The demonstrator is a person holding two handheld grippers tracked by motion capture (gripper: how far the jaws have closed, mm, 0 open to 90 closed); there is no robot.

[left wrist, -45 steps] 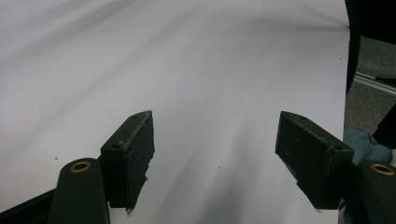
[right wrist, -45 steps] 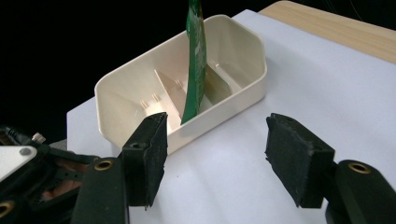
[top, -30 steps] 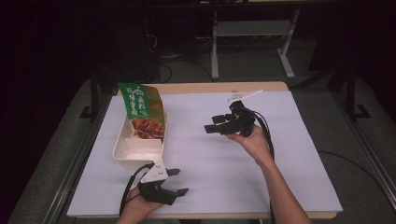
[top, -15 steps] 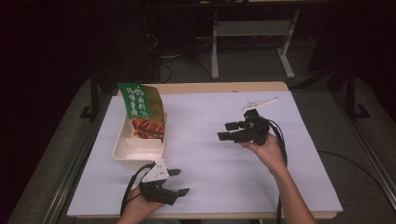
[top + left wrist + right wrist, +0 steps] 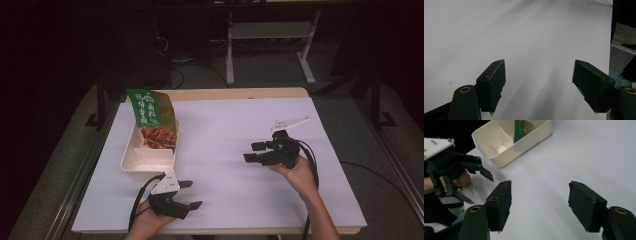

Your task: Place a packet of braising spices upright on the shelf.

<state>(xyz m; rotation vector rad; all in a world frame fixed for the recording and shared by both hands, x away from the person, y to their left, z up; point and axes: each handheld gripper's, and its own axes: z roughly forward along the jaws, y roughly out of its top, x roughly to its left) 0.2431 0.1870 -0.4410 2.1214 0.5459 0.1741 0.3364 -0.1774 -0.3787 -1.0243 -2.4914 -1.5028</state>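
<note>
White paper covers the table (image 5: 235,130), and on it the one plain change since a second ago is the right gripper (image 5: 256,152): it has come away from the 1 o'clock part of the sheet toward the person's edge and a little lower, and now sits at about 3 o'clock from the sheet's middle, its jaws pointing toward 9 o'clock across the table. The left gripper (image 5: 191,194) has kept its place at about 7 o'clock, near the front edge, jaws aimed toward 3 o'clock. The tray (image 5: 131,159) and the green bag (image 5: 150,117) standing tilted in its far end have not shifted; they lie at about 10 o'clock on the sheet, the tray just beyond the left gripper and well apart from the right one. Seen along its own jaws, the right gripper (image 5: 539,205) stands wide open, nothing between the pads and only bare paper under them; at 11 o'clock in that view lies the tray (image 5: 524,143) with the bag's green edge (image 5: 518,130) rising from it, and at 9 o'clock the left gripper (image 5: 477,183) in its hand. The left gripper (image 5: 539,87) in its own view is likewise spread wide over plain white paper, holding and touching nothing.
</note>
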